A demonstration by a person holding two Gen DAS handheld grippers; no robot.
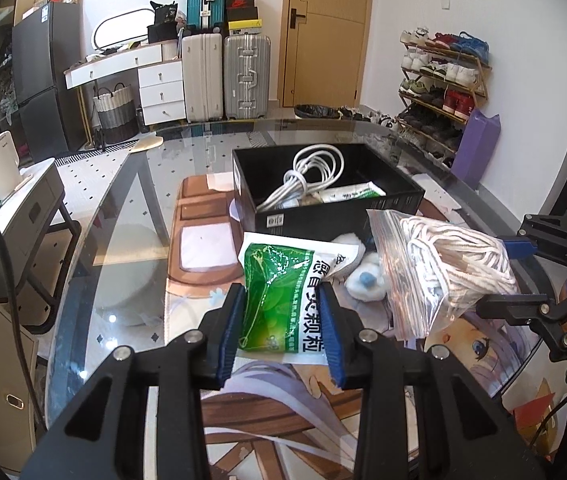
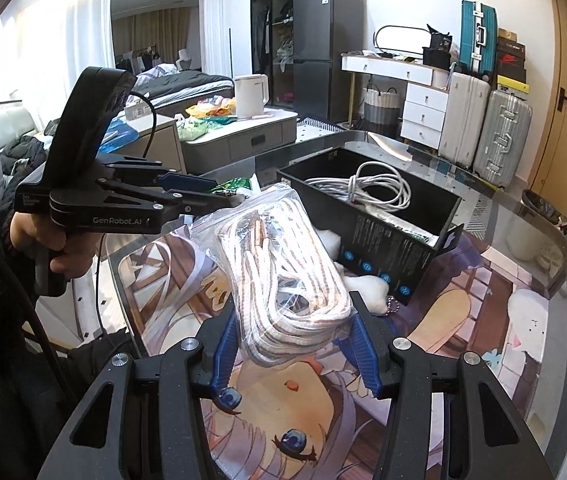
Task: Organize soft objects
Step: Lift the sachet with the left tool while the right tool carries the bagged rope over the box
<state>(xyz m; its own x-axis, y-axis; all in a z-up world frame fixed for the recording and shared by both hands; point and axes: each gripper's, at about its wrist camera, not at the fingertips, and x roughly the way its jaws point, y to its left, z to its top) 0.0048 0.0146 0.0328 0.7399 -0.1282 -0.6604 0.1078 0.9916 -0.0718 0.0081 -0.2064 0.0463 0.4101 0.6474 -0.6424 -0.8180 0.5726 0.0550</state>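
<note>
My left gripper (image 1: pixel 281 294) is shut on a green and white medicine pouch (image 1: pixel 279 284), held above the printed mat. Its fingers (image 2: pixel 191 184) show in the right wrist view, with a hand on the handle. My right gripper (image 2: pixel 293 310) is shut on a clear zip bag of white rope (image 2: pixel 283 264); the same bag of rope (image 1: pixel 443 268) hangs to the right in the left wrist view, with the right gripper's fingers (image 1: pixel 519 246) on it. Beyond both stands an open black box (image 1: pixel 323 216), also black box (image 2: pixel 387 248), holding a coiled white cable (image 1: pixel 307 180) and a small green-white packet (image 1: pixel 351 194). A white plush toy (image 1: pixel 365 280) lies in front of the box.
A glass table (image 1: pixel 131 208) bears the anime-print mat (image 2: pixel 323 412). The plush toy (image 2: pixel 367 288) with a bead chain lies against the box. Behind stand suitcases (image 1: pixel 227 76), white drawers (image 1: pixel 161 92), a shoe rack (image 1: pixel 443 76), a side cabinet with a white kettle (image 2: pixel 251 96).
</note>
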